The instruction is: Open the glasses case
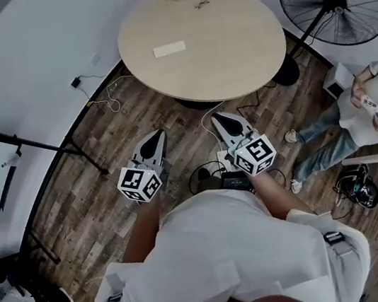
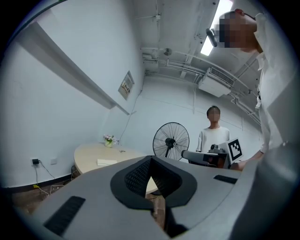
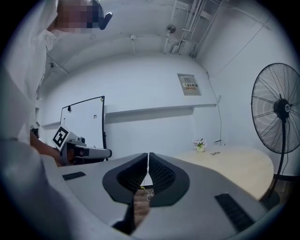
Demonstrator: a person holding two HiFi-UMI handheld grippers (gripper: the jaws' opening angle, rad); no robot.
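Though pale, round table (image 1: 230,54), wooden floor (image 1: 121,133)

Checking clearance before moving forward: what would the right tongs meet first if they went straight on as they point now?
Probably the round table's near edge. The shut right tongs aim toward it, though depth and height are unclear.

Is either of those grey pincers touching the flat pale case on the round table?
Apart. The head view shows the left gripper and right gripper over the wood floor, short of the table, with floor between them and the case.
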